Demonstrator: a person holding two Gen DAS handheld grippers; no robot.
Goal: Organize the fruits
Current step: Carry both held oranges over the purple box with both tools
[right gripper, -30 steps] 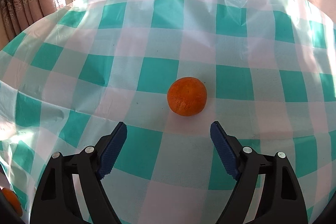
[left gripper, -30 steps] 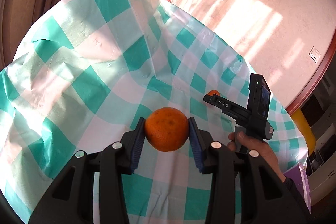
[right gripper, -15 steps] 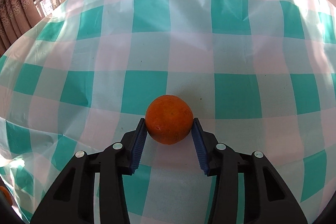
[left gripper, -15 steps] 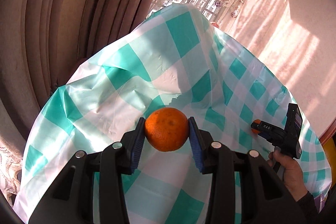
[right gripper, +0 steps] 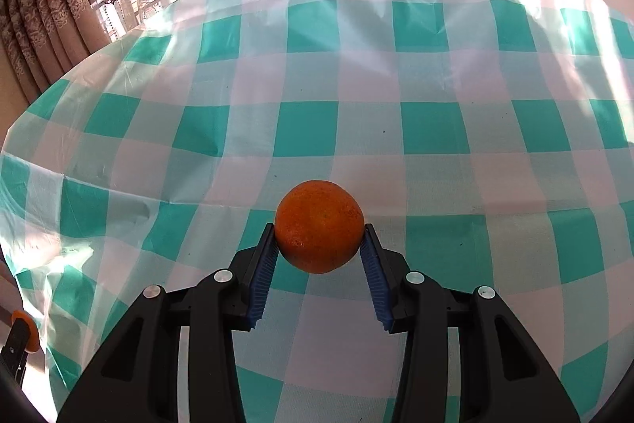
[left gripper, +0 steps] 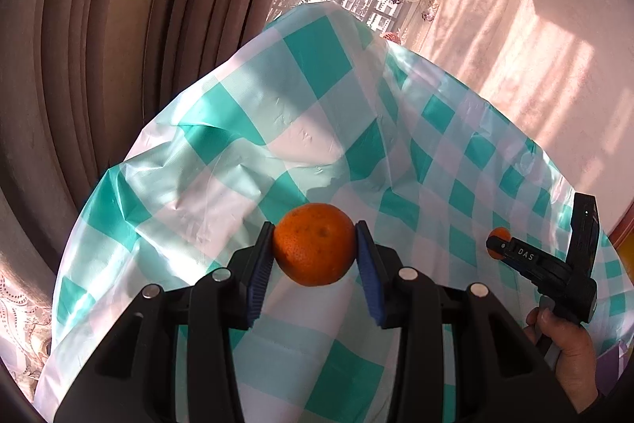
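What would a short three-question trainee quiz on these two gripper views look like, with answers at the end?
1. True or false: the left hand-held gripper is shut on an orange.
2. What does the right hand-held gripper grip? A) a banana B) a second orange C) nothing
3. What pattern covers the tablecloth?

Key
1. True: both blue pads press its sides.
2. B: the fruit sits clamped between the pads, above the cloth.
3. Teal and white checks.
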